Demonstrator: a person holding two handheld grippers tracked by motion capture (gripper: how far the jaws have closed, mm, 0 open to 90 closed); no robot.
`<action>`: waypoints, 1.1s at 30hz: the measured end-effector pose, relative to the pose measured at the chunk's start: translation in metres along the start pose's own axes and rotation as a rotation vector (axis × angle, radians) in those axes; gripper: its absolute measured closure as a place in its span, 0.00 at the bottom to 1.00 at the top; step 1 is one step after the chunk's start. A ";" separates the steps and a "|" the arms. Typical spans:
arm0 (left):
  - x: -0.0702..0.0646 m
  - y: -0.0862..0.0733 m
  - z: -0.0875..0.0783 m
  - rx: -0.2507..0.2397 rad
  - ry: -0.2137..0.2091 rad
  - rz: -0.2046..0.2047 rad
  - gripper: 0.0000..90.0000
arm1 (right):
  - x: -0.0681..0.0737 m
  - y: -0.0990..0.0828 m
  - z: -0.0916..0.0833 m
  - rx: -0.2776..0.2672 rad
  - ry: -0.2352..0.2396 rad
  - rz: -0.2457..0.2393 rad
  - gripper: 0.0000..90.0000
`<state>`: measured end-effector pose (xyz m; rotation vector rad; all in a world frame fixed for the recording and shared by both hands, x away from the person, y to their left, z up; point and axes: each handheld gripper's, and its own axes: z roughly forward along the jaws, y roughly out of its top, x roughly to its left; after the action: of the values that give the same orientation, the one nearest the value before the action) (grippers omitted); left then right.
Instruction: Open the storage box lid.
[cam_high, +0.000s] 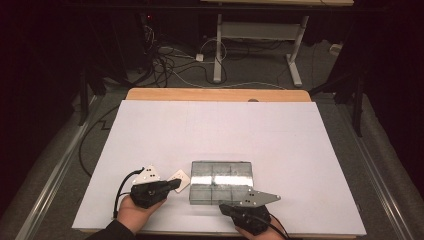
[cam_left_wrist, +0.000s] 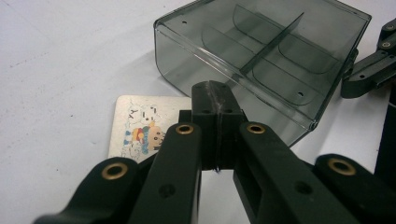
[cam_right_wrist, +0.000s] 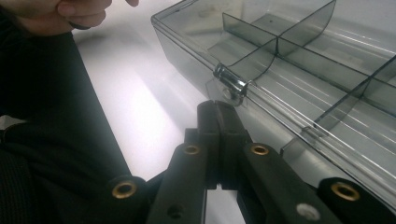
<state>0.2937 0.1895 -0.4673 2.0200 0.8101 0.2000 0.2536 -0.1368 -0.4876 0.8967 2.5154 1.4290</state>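
A smoky clear plastic box with inner dividers lies near the front of the white board. A small picture card lies flat just left of it. My left gripper is shut and empty, its tips over the card's edge and pointing at the box's left wall. In the left gripper view the shut jaws stand over the card just short of the box. My right gripper is shut and empty at the box's front edge. In the right gripper view its tips sit just below the box's latch.
The white board covers a wooden table. Behind it are a dark floor with cables and a white desk frame. A hand and dark sleeve are at the left of the right gripper view.
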 end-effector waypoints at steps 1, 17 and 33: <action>0.000 0.000 0.000 0.000 0.000 0.000 0.97 | 0.000 0.000 0.000 0.000 0.000 0.000 1.00; 0.000 0.000 0.000 0.002 -0.004 0.003 0.97 | 0.000 0.002 -0.003 -0.026 -0.002 0.002 1.00; -0.007 0.002 0.003 -0.001 -0.051 0.006 0.97 | -0.002 0.015 -0.011 -0.081 -0.006 -0.010 1.00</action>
<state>0.2907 0.1830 -0.4662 2.0183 0.7720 0.1517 0.2575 -0.1400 -0.4700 0.8721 2.4343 1.5110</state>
